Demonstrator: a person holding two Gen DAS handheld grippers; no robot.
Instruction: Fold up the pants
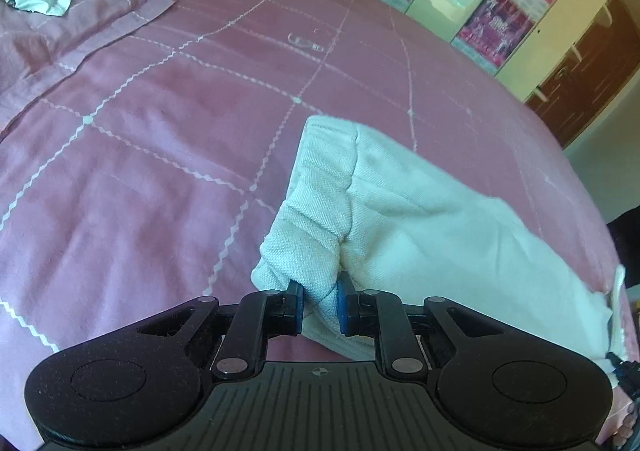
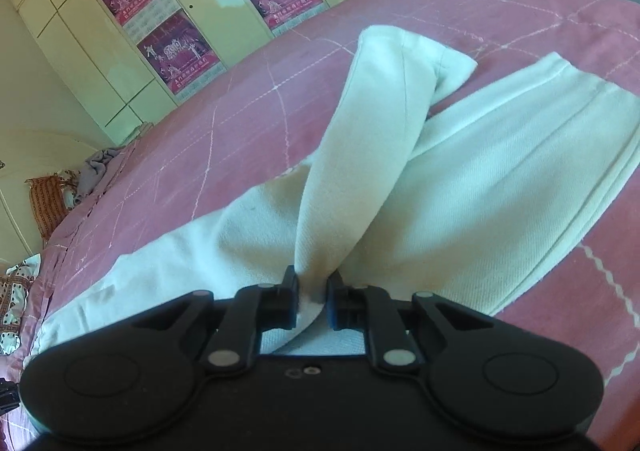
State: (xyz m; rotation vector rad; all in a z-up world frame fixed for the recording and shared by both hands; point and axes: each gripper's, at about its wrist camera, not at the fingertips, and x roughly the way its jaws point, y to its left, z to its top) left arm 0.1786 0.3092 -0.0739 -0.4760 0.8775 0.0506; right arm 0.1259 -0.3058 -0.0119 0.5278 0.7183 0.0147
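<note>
Pants (image 2: 460,179), white, lie on the pink bedspread (image 1: 140,171). Left gripper (image 1: 320,307) pinches the ribbed waistband (image 1: 320,195), cloth bunched between its pads. Right gripper (image 2: 313,299) pinches a raised fold of one leg (image 2: 360,155); that leg arches up over the flat leg.

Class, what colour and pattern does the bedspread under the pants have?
Pink bedspread with a grid of white zigzag lines, clearest in the left wrist view.
</note>
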